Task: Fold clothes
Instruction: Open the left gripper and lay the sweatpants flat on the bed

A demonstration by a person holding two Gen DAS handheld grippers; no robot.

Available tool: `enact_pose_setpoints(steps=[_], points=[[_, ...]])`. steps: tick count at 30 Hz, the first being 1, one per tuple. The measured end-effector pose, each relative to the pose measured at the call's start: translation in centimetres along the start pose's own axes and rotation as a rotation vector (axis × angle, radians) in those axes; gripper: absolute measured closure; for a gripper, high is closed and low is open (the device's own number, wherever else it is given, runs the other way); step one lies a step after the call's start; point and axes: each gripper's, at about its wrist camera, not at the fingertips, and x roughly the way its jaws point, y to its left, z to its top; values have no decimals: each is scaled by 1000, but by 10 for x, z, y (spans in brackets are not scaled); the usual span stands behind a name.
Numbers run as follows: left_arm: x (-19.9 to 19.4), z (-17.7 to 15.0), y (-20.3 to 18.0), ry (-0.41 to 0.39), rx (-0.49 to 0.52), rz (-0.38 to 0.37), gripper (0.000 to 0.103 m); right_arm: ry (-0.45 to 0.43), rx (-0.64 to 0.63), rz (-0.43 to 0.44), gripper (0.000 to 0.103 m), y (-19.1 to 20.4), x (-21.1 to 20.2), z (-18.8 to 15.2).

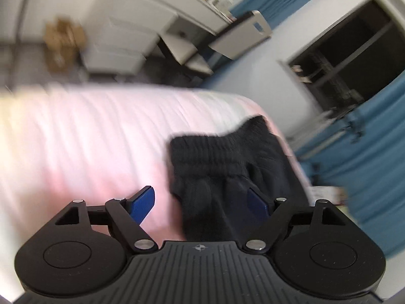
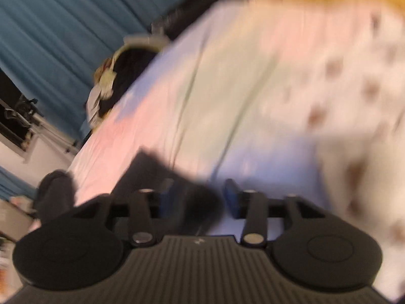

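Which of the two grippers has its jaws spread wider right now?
The left gripper: its blue fingers stand far apart over the black knit garment. The right gripper is open too, but with a narrower gap.

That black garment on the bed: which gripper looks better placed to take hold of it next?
Probably the left gripper. Its open blue fingers frame the black garment, whose ribbed waistband shows clearly ahead on the pink bedsheet. The right gripper, also open, sees only a blurred dark edge.
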Motion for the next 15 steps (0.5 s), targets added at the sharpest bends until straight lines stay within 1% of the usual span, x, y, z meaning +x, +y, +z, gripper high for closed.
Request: enact_pose_setpoints(steps=[1,2,4,7,9,11,13,15], points=[[-9,2,-13,-18,46,3,20,-64,-24,-50,40,4,-1,9],[-17,2,-28,-34,88,-4,19,-98,-37,-58,40,10,-3,15],[-33,2,-62,-66,172,-26,18,-137,-54,-36,40,24,-8,26],[-47,-8,-128,-119,278,-119,14,-158,-97,25,40,66,-7,29],[-52,-24,-174,-122,349,-202,13,-143,-112,101,40,107,2,27],[-52,-48,-216,-111,433,-264,12,-114,-116,177,39,145,8,20],[-46,-79,-253,-94,515,-304,12,-76,-127,250,39,179,10,5],[-37,-110,-283,-61,581,-339,12,-12,-117,328,39,206,21,-13]])
